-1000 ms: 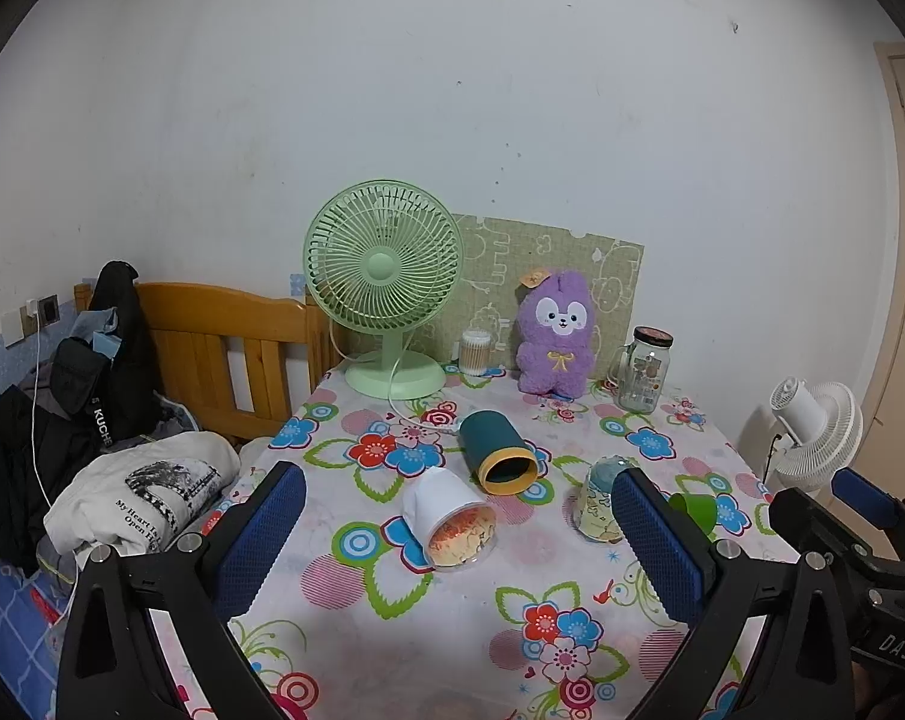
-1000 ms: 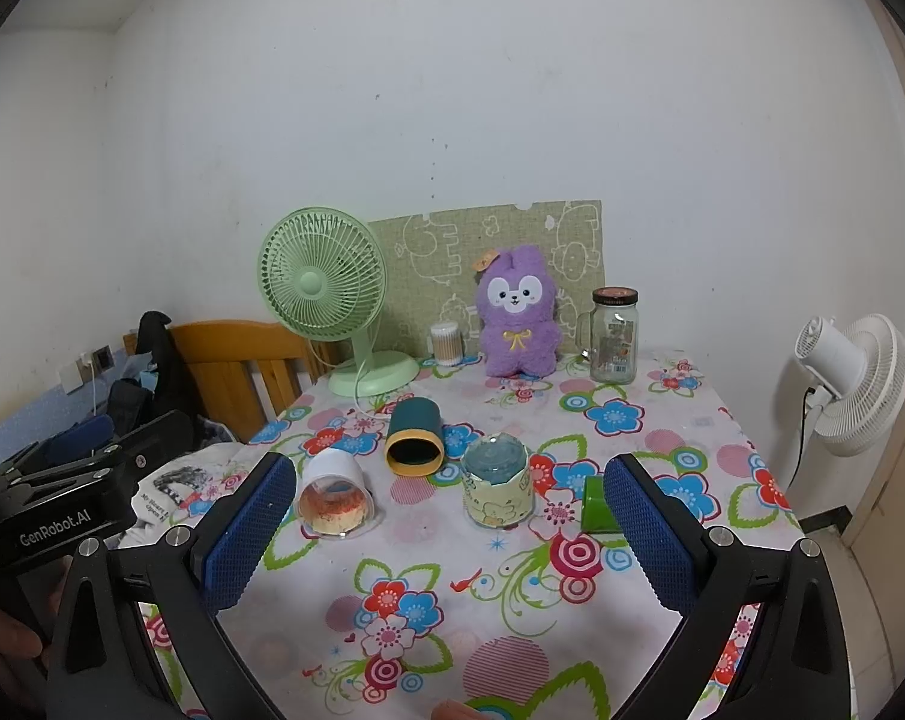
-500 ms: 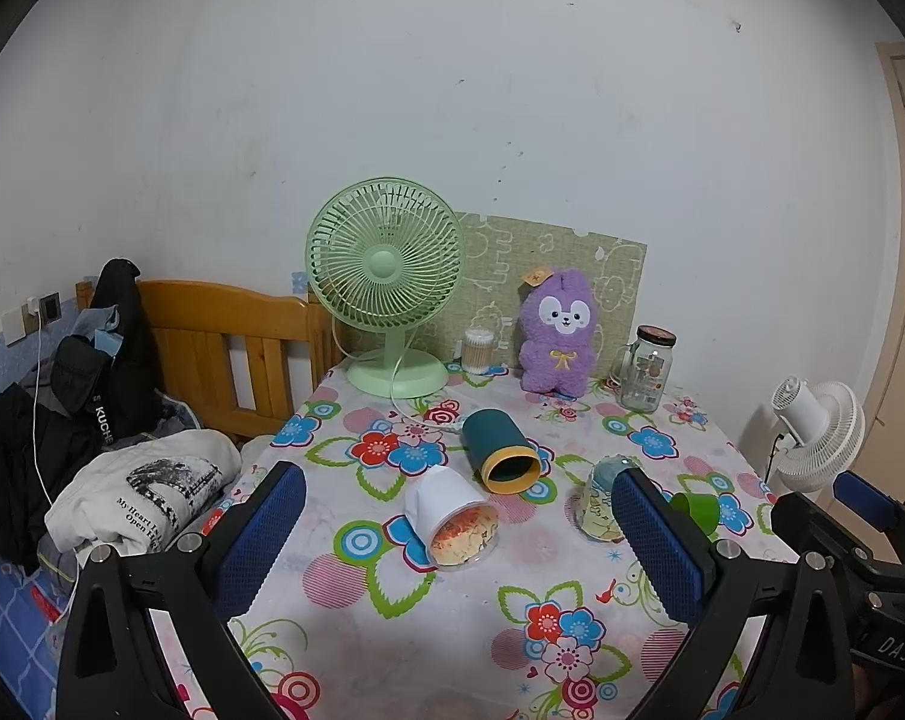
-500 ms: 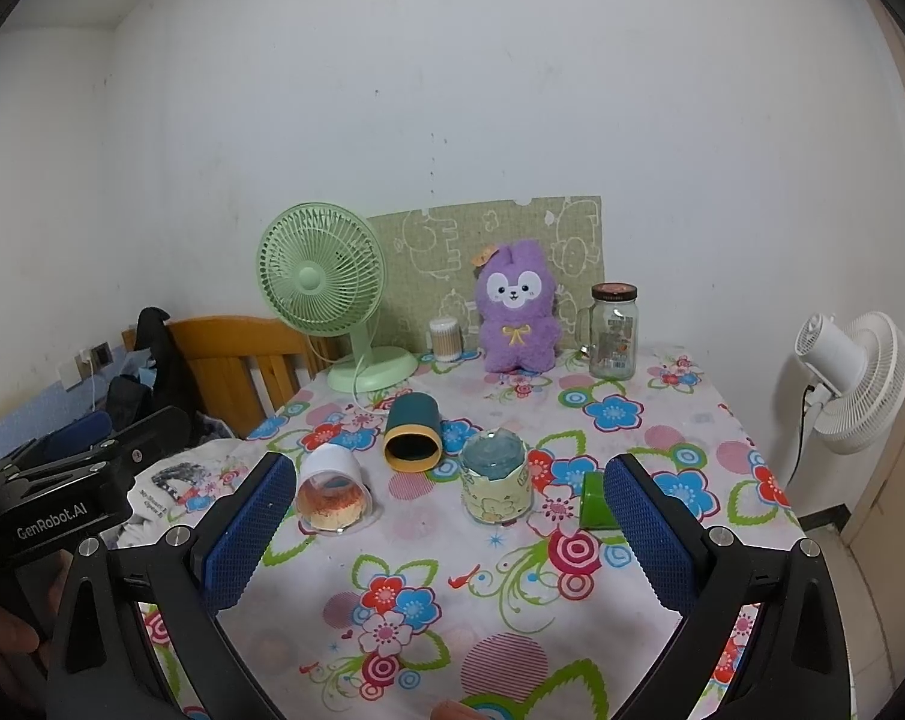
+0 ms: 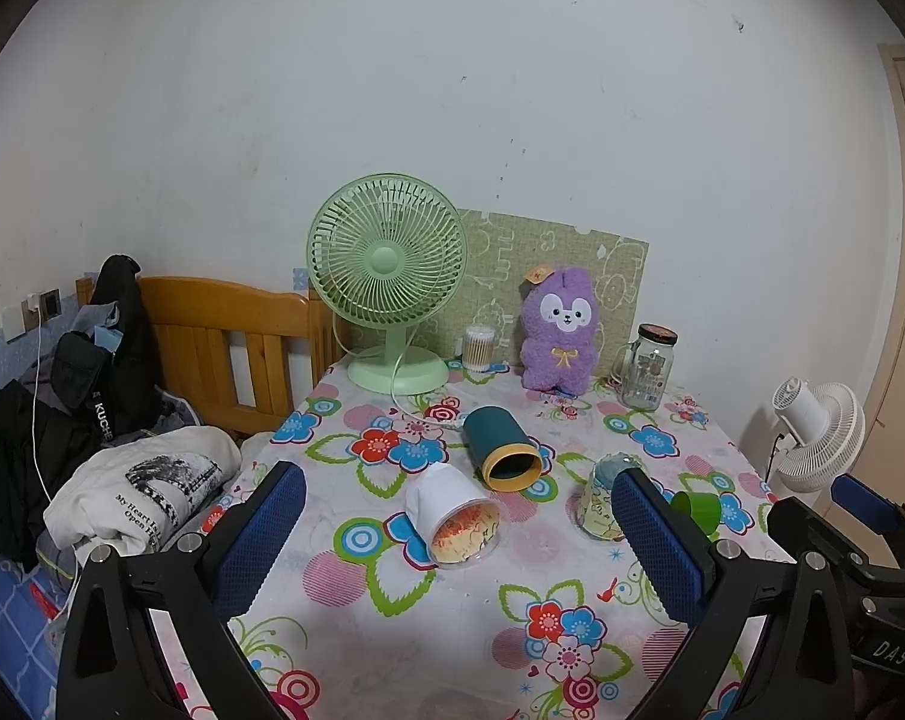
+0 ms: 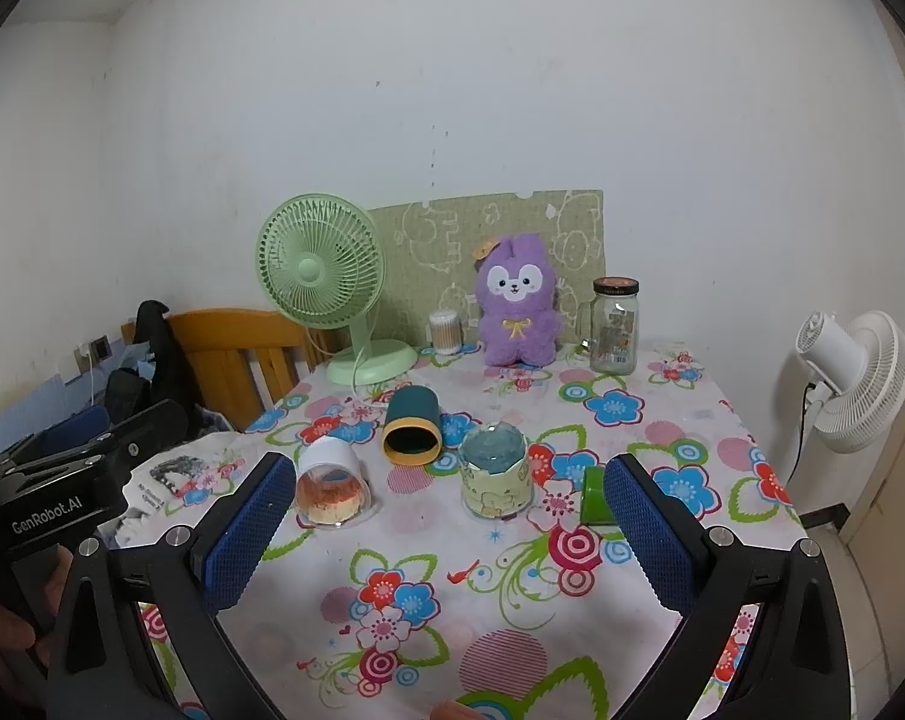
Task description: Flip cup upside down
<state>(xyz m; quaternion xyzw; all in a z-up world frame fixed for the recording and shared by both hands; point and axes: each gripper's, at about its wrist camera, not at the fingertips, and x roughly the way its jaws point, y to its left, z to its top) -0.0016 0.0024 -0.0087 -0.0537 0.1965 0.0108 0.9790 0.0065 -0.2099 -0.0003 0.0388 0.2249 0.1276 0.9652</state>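
Note:
Several cups are on the flowered tablecloth (image 6: 512, 600). A white cup (image 5: 452, 513) (image 6: 331, 483) lies on its side, mouth toward me. A dark teal cup with a yellow rim (image 5: 502, 449) (image 6: 411, 429) lies on its side behind it. A patterned cup (image 6: 496, 480) (image 5: 599, 504) stands with a bluish top. A small green cup (image 6: 593, 495) (image 5: 695, 510) lies on its side, partly behind a finger. My left gripper (image 5: 458, 546) is open and empty, in front of the cups. My right gripper (image 6: 446, 534) is open and empty, in front of the cups.
At the table's back stand a green fan (image 5: 389, 276), a purple plush rabbit (image 5: 559, 333), a glass jar (image 5: 649, 369) and a cotton swab pot (image 5: 478, 347). A wooden headboard (image 5: 224, 342) and clothes (image 5: 140, 486) are left. A white fan (image 6: 851, 381) stands right.
Both views have shifted slightly. The cups have not moved and both grippers stay open.

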